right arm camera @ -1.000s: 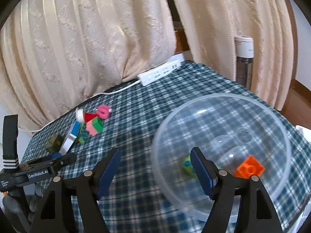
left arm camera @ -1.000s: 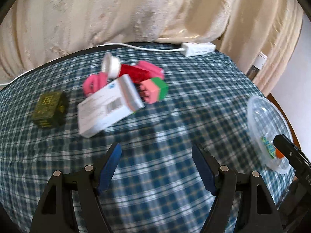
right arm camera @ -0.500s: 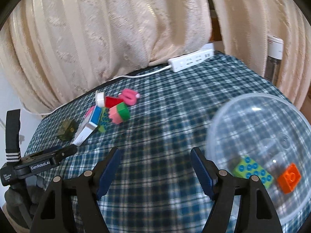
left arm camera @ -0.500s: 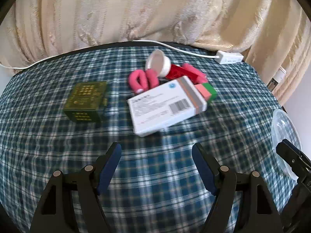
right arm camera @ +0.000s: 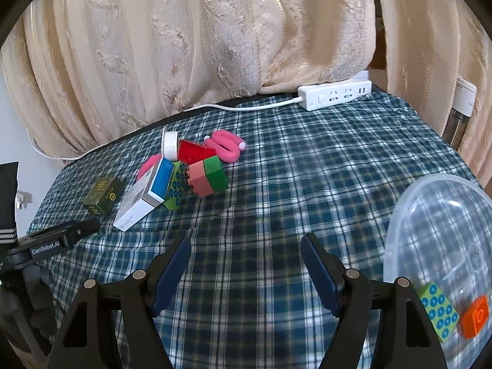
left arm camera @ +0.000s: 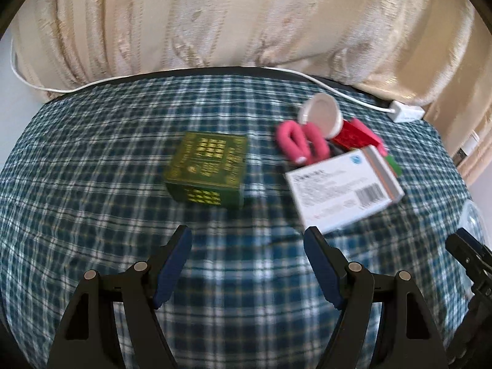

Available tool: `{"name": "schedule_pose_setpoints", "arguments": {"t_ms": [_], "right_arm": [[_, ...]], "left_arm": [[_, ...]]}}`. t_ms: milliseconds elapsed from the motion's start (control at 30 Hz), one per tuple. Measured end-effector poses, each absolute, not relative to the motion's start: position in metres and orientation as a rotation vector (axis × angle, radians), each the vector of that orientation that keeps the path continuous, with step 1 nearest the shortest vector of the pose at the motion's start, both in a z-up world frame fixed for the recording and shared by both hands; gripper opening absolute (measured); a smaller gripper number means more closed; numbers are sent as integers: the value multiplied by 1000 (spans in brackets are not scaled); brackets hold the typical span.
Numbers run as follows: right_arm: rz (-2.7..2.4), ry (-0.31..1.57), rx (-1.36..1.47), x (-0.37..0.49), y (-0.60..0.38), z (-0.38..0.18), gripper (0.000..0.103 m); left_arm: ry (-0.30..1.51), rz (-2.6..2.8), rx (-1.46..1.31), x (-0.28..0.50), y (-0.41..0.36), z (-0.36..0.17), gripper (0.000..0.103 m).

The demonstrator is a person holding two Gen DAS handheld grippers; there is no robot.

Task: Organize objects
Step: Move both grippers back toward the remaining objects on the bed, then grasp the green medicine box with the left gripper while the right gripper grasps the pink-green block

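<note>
Left wrist view is motion-blurred, so print on the green box (left arm camera: 209,169) and the white carton (left arm camera: 344,192) can't be read. The clear bowl (left arm camera: 472,221) shows there only as a sliver at 3 o'clock, cut off by the frame edge. In the right wrist view the bowl (right arm camera: 442,233) sits at 4 o'clock, partly cropped and partly behind the right tool's finger. Inside it: a green studded brick (right arm camera: 438,310) and an orange brick (right arm camera: 475,316), side by side near the low rim.

Rest of the objects lie in a loose pile at 11 o'clock on the checked worktop (right arm camera: 292,184): pink/green block (right arm camera: 207,176), another green studded brick (right arm camera: 176,189) leaning on the carton (right arm camera: 144,198), red tube w/ white cap (right arm camera: 186,149), pink curled pieces (right arm camera: 226,146). The green box (right arm camera: 103,195) stands apart, just left of the pile. Power strip (right arm camera: 335,95) at the far edge by the curtain (right arm camera: 200,37).

Left tool (left arm camera: 247,261): fingers spread wide, nothing between them, low over the cloth just short of the green box. Right tool (right arm camera: 246,266): also spread wide, holding nothing, between pile and bowl.
</note>
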State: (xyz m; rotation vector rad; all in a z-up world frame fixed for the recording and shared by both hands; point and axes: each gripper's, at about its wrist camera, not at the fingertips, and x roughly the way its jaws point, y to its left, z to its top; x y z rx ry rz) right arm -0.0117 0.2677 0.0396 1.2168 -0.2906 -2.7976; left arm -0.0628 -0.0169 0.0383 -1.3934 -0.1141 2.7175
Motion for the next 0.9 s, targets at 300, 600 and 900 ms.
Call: {"name": "schedule_pose_setpoints", "arguments": {"t_ms": [300, 600, 900], "right_arm": [[-2782, -271, 1257, -33, 267, 34, 77], [-2767, -263, 1300, -57, 262, 25, 77], [-2773, -253, 1329, -88, 256, 18, 77]], "left_arm": [[-115, 2756, -1437, -93, -30, 29, 76], [-135, 2761, -1470, -118, -35, 22, 76], [-162, 2752, -1492, -131, -44, 15, 76]]}}
